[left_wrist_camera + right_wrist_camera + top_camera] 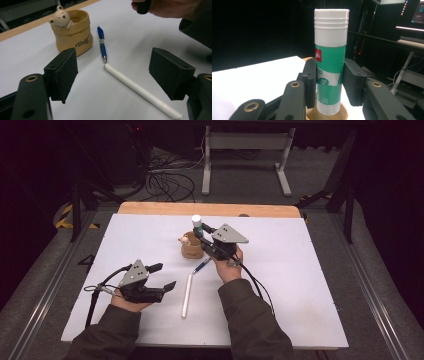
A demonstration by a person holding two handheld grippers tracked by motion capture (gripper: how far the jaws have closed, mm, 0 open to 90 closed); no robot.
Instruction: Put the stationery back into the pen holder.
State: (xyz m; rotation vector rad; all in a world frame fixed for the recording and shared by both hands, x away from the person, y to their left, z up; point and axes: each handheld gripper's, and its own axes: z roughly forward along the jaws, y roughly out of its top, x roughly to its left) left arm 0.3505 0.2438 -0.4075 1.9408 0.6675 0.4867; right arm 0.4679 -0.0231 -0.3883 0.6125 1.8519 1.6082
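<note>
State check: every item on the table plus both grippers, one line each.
Glue stick: capped, upright, clamped between the right gripper's fingers, over the cup's mouth.
Cup: upright.
Blue pen: lying flat, tip by the white tube's end.
White tube: lying flat.
Right gripper: shut on glue stick.
Left gripper: open, holds nothing.

Grippers: 2, left gripper (167,276) lower left of high view, right gripper (199,233) centre.
Glue stick (331,65): 1, green-and-white, white cap, centre of right gripper view.
Bear pot (71,31): 1, tan, upper left of left gripper view.
Blue pen (102,44): 1, top centre.
White tube (142,91): 1, lower right.
Table (300,285): 1.
</note>
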